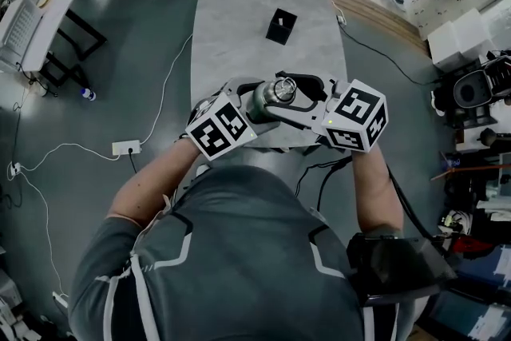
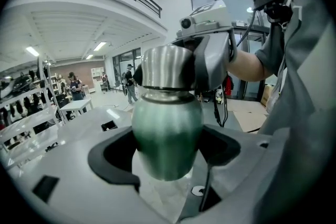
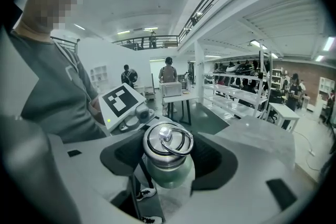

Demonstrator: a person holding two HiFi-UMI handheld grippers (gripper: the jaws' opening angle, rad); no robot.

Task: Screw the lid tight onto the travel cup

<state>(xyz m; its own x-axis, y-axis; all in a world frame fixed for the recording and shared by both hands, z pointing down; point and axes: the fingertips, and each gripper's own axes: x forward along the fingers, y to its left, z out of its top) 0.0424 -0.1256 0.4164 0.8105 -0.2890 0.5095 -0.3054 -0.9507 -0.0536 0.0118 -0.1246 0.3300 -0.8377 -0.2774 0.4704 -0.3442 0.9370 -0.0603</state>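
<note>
**A:** Where is the travel cup (image 2: 167, 134)?
**B:** Between the jaws of your left gripper (image 2: 168, 165). They pinch its green body, held up off the table.
**A:** And the lid (image 3: 168, 140)?
**B:** It's on the cup's far end, inside your right gripper (image 3: 168, 165). Those jaws stand wide but press on the lid's sides.

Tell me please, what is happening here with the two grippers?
A person holds a travel cup in the air over the near end of a grey table. The left gripper clamps its green body. The right gripper grips the steel lid, already on the cup. Whether it is tight cannot be told.
</note>
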